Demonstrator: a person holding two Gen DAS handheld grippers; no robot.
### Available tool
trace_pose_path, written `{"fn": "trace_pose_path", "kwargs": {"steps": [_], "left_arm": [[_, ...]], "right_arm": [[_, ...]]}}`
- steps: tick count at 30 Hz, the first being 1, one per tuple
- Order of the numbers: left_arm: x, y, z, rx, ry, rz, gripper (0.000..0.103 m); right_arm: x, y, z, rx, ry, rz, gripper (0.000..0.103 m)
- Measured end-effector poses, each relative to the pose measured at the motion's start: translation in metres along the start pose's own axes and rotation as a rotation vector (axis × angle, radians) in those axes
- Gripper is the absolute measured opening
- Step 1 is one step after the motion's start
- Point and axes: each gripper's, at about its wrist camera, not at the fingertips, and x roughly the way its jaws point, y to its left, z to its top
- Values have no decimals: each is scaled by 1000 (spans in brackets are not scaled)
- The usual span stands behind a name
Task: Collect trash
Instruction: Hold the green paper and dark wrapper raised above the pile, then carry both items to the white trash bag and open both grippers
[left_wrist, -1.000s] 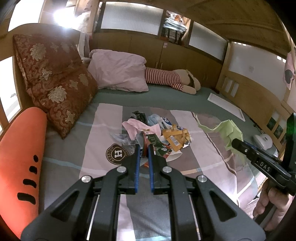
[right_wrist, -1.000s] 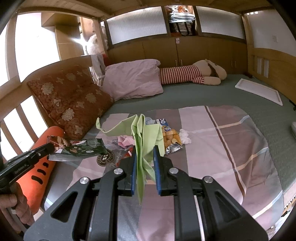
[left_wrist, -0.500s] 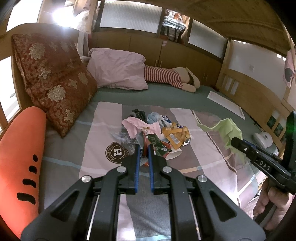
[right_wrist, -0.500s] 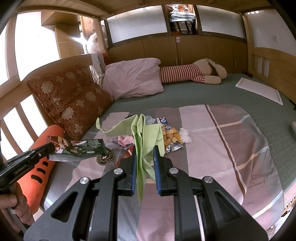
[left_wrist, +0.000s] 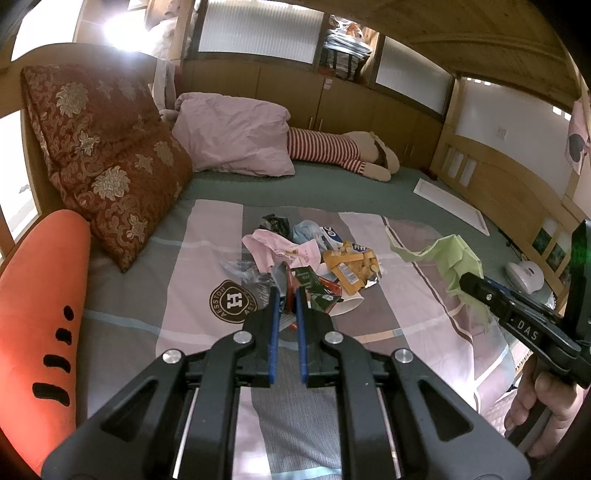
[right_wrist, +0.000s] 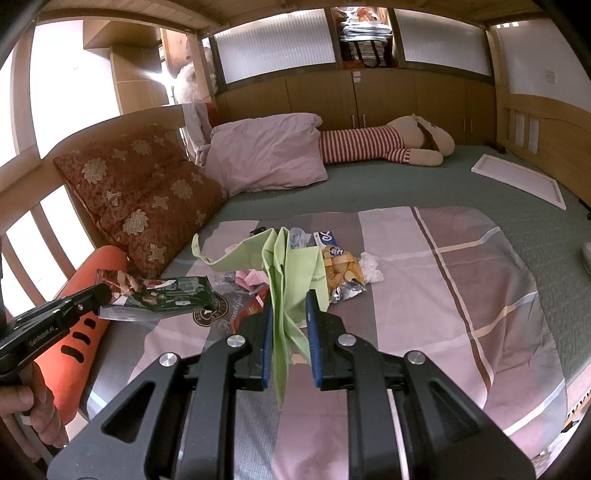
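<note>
A heap of trash (left_wrist: 343, 264) lies mid-bed on the striped cover: a pink wrapper, a yellow snack bag, blue and dark packets. My left gripper (left_wrist: 285, 291) hovers just in front of it, shut on a dark green snack wrapper (right_wrist: 166, 295), which the right wrist view shows lifted off the bed at the left. My right gripper (right_wrist: 290, 299) is shut on a light green plastic bag (right_wrist: 291, 266) that hangs crumpled from its fingers. In the left wrist view the same bag (left_wrist: 454, 258) is at the right, held above the cover.
An orange carrot-shaped cushion (left_wrist: 40, 314) lies along the left edge, with a red floral cushion (left_wrist: 107, 155) and a pink pillow (left_wrist: 236, 140) behind it. A striped plush toy (left_wrist: 332, 151) and a white flat panel (left_wrist: 450, 206) lie at the far side.
</note>
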Motion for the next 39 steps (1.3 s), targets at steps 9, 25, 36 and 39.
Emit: {"fn": "trace_pose_path", "kwargs": {"steps": [9,25,36,39], "left_arm": [[0,0,-1,-2,4,-1,10],[8,1,-5,-11,15,-13,10],[3,-34,-11,71,19,-151,10],[0,-54,-20,129,24,-195,9]], "right_arm": [[1,1,-2,-2,5,0,17],[-20,-20,-2,43,-22,-18,17],[-185,-134,-91,202,-91,-280,17],[-223,-180,-136,262,-20,-432,17]]}}
